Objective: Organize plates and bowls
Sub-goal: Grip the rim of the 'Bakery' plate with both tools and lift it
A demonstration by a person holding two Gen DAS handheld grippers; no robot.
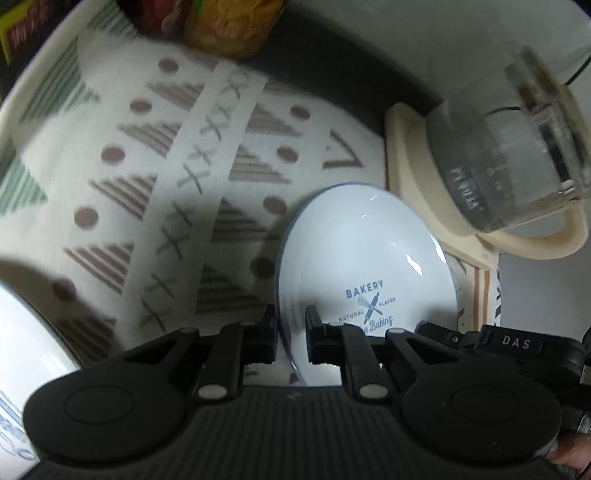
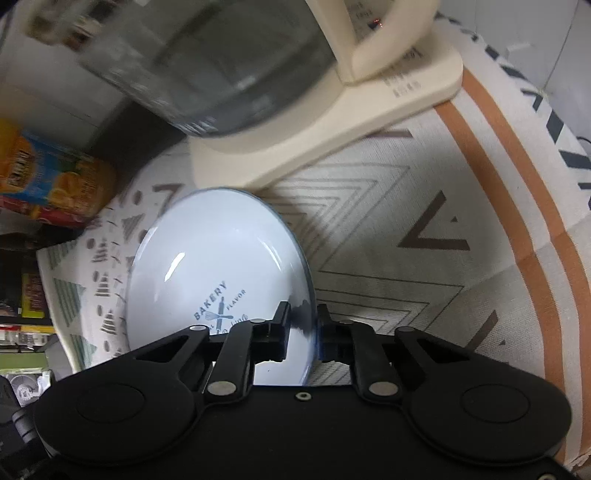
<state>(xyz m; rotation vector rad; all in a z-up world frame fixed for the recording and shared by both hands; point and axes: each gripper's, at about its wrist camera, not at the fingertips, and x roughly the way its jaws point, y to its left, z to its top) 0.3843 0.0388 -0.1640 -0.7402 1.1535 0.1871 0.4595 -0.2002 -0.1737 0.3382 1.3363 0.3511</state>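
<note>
Now left gripper and right gripper pinch opposite rims of the plate; jaws clamped.

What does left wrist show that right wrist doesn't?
Only left wrist: the rim of a second white dish at the lower left, and the left gripper shut on the Bakery plate's left rim. Only right wrist: the right gripper shut on that plate's right rim, and the cloth's orange stripe. Both: the plate, the glass kettle on its cream base, the patterned cloth and the orange can.
</note>
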